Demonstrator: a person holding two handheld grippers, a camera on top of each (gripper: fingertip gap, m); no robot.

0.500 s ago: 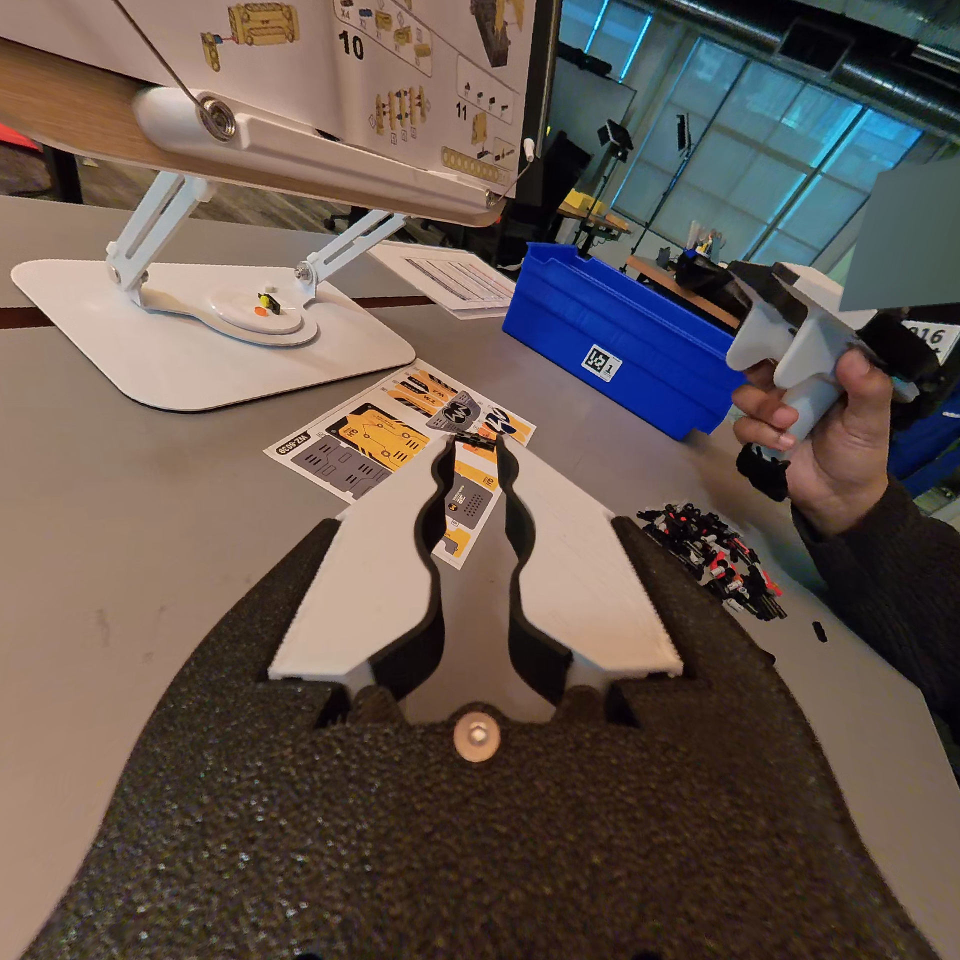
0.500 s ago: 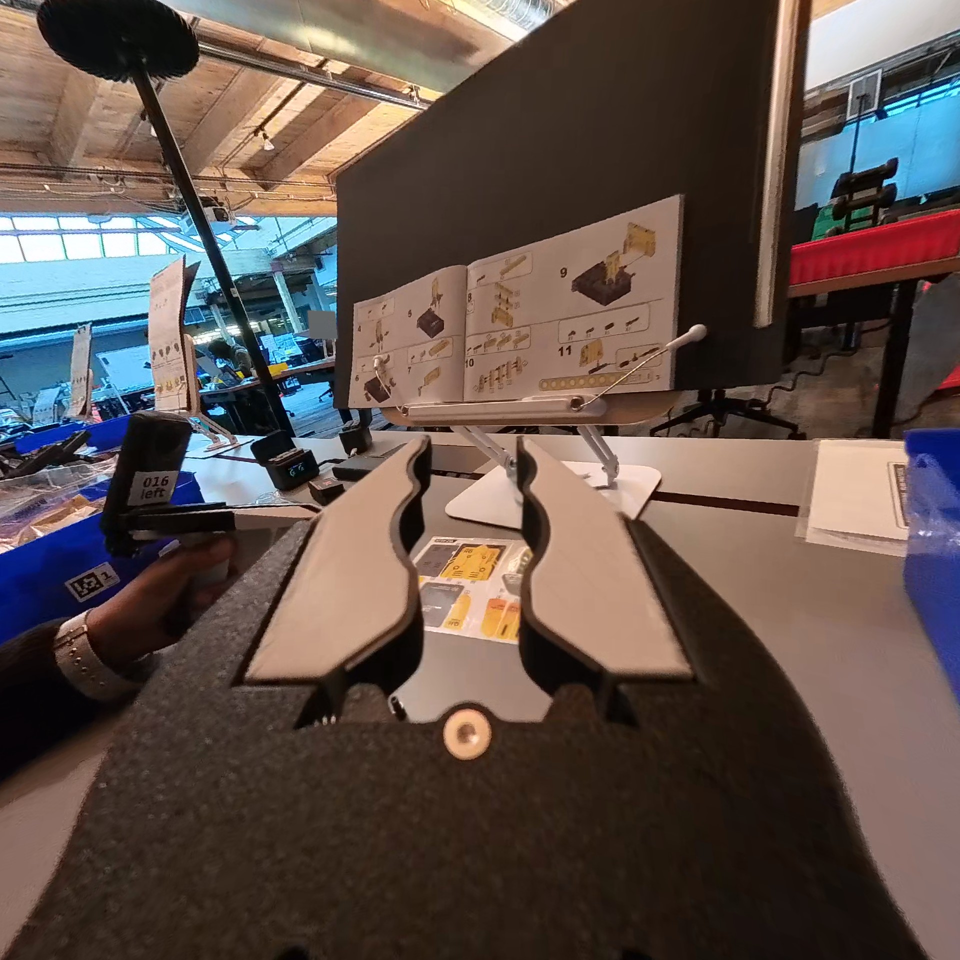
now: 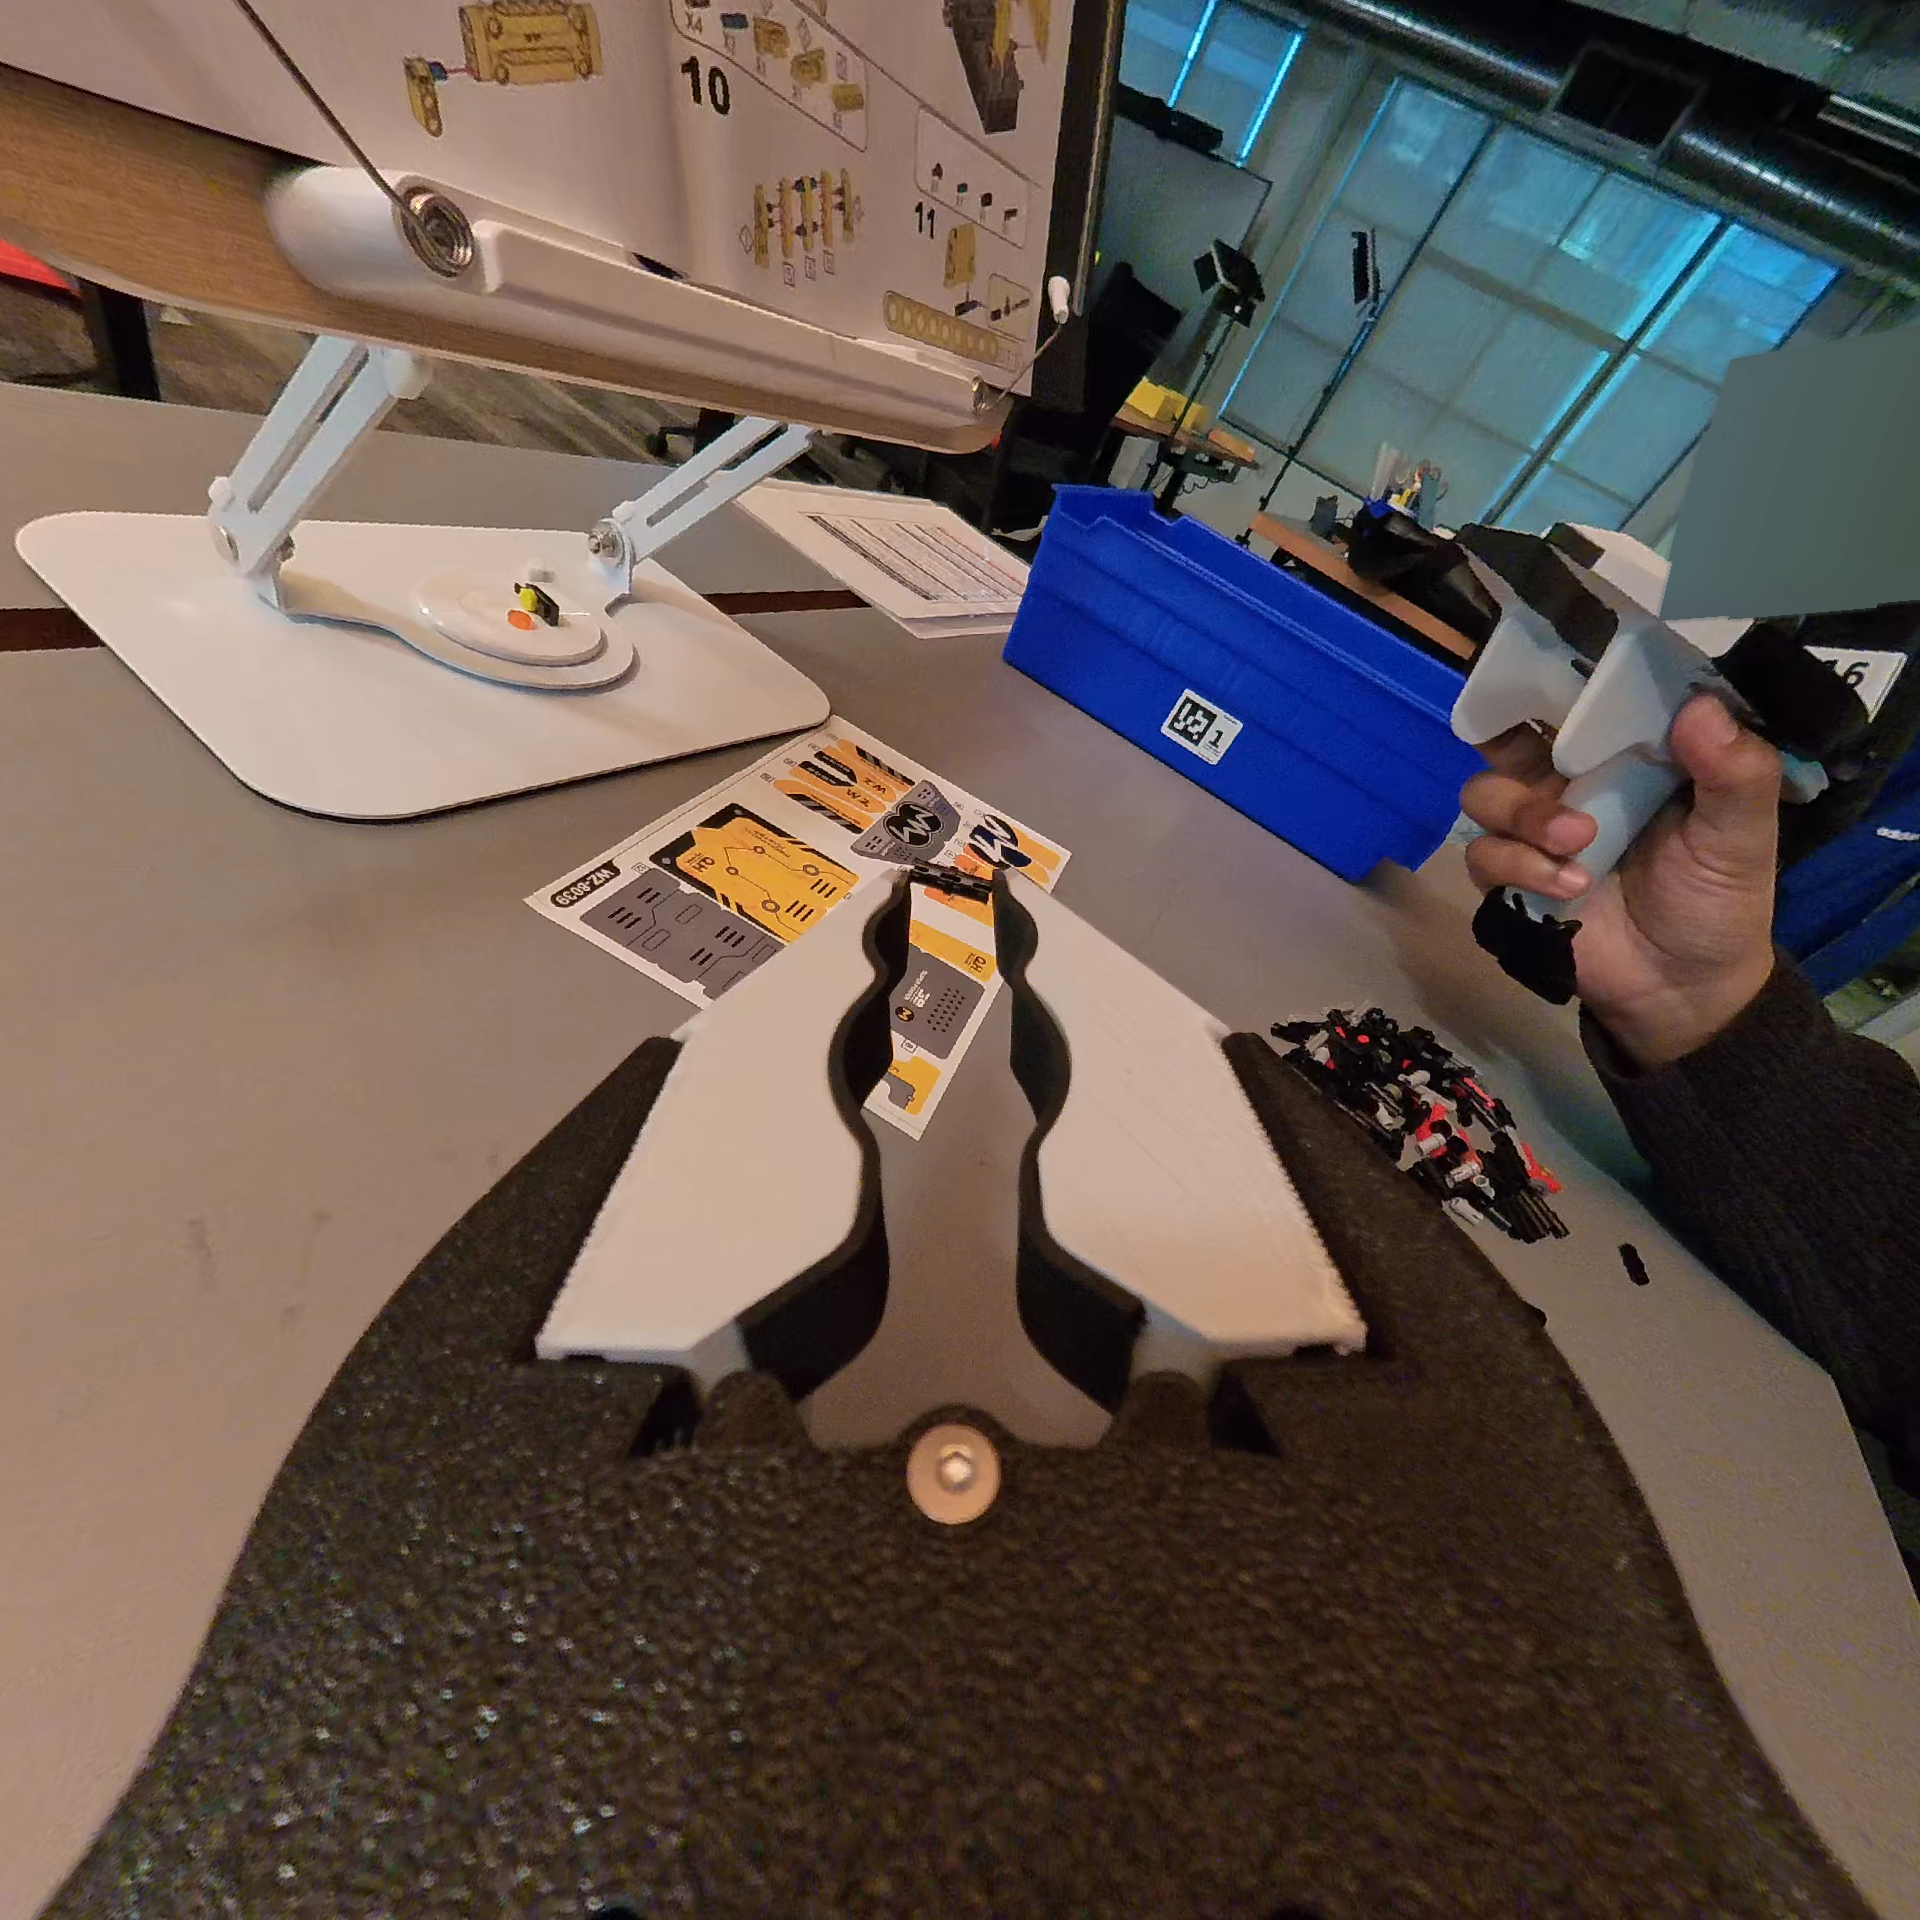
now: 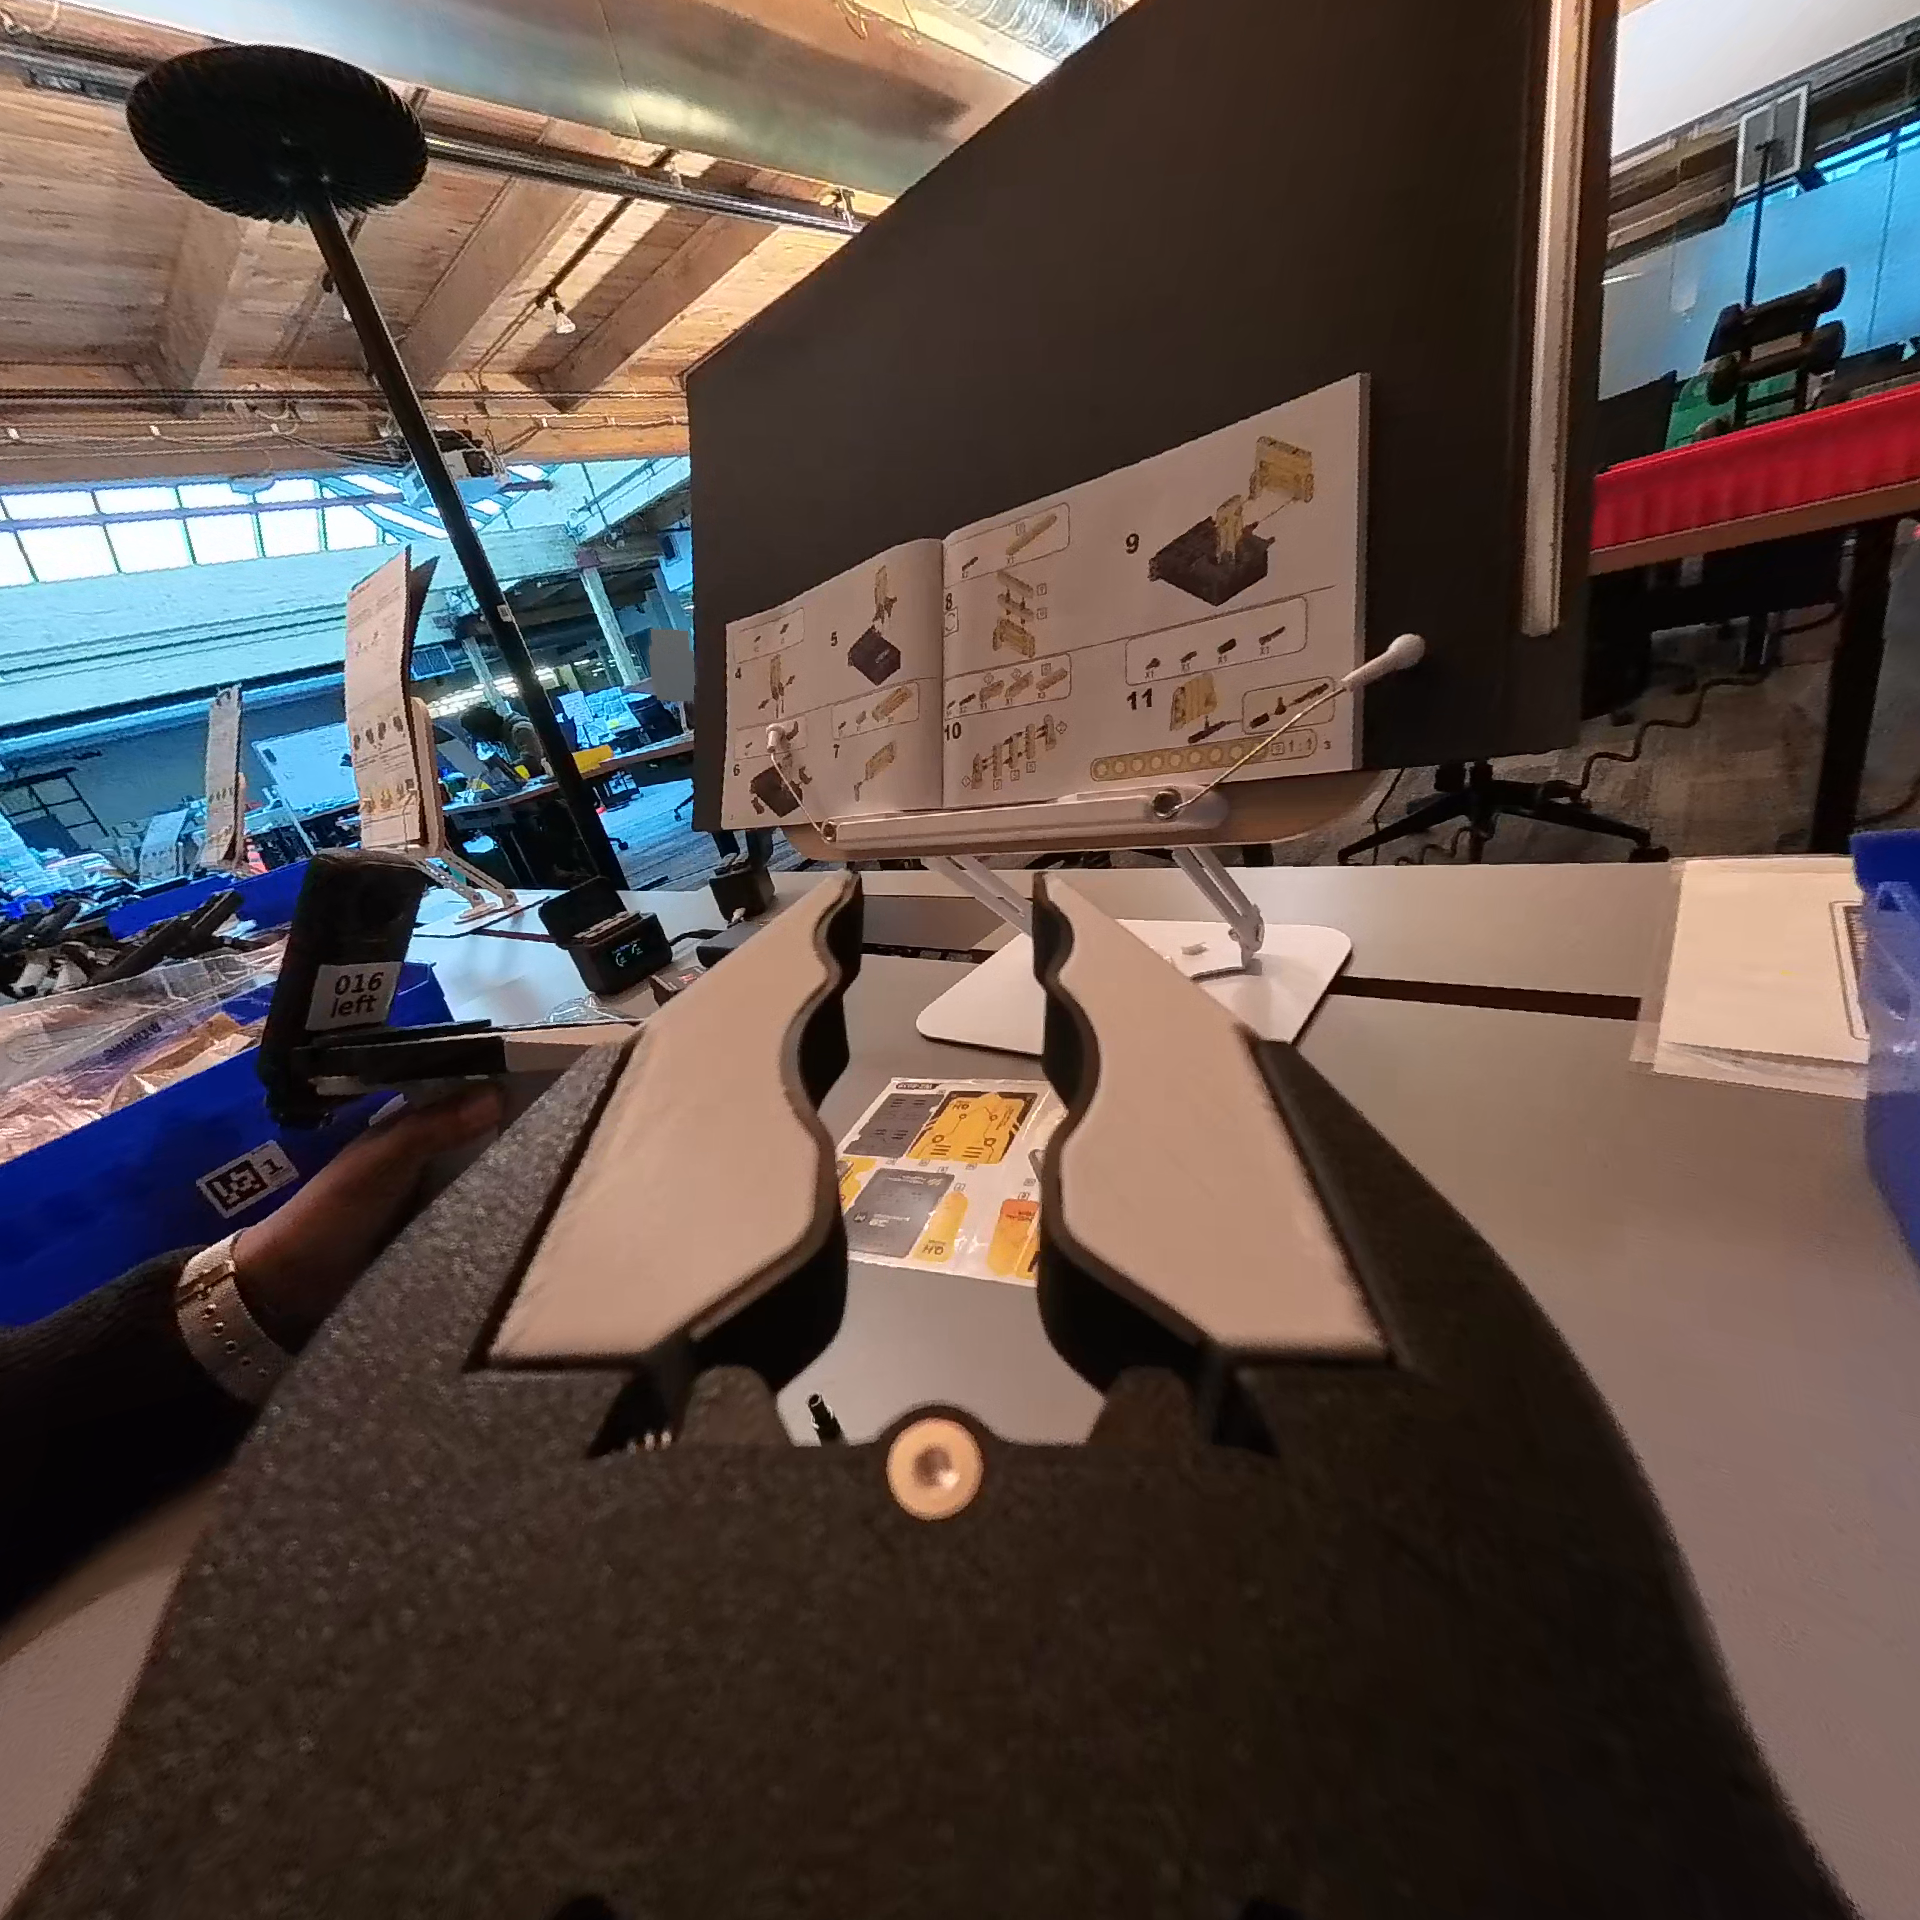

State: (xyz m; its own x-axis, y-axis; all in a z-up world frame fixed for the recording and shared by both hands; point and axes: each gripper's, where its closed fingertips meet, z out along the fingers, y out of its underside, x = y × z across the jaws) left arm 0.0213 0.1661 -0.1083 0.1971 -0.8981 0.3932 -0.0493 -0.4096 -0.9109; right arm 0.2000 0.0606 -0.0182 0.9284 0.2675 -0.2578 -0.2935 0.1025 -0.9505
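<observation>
Left wrist view, left gripper (image 3: 951, 881) jaws pinching seemingly a small black piece (image 3: 948, 881) crosswise, right gripper (image 4: 945, 904) jaws parted, empty.

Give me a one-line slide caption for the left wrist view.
Left gripper pinching a small black part above a sticker sheet on the grey table.

the right tool (image 4: 945, 881) has turned slightly, so in the right wrist view the black disc lamp (image 4: 275, 130) now sits lower and further in, and the left tool (image 4: 561, 1055) has shifted a little toward the middle. the left wrist view shows almost no change.
</observation>
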